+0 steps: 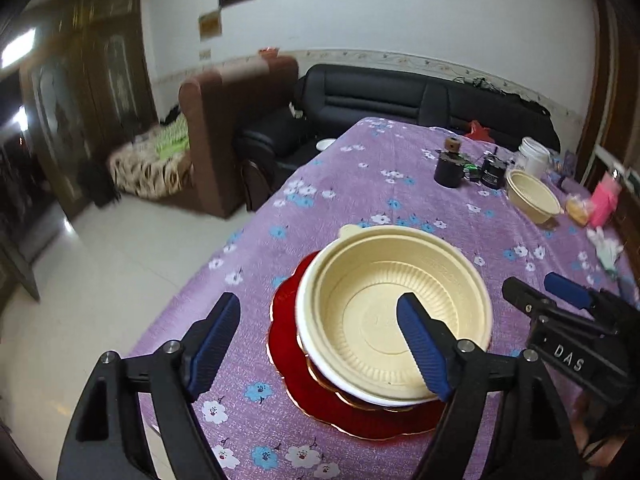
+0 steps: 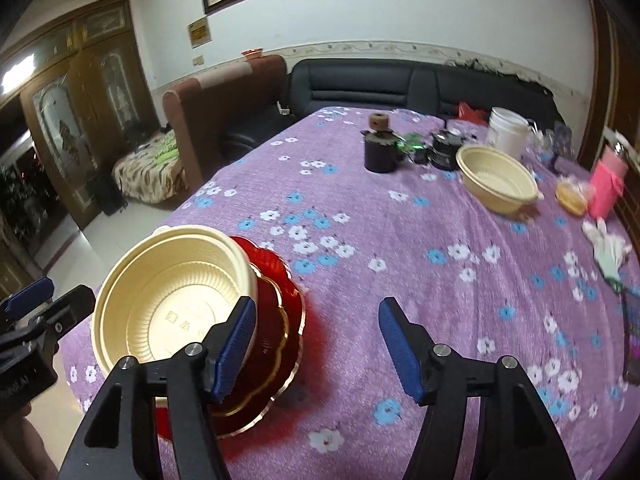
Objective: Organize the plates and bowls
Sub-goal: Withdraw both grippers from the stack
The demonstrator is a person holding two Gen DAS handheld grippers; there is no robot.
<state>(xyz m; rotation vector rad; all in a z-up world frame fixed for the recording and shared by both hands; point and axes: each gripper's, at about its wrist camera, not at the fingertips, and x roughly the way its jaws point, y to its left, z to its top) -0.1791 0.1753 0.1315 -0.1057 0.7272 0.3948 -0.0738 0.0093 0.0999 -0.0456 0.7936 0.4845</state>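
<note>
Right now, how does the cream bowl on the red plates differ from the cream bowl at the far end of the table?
The near bowl sits stacked on the red plates, tilted; the far bowl rests alone on the tablecloth. The near bowl lies close to both open grippers, left and right; the far bowl stands by a dark mug and a white jar. Both are cream, ribbed, and hold nothing.
</note>
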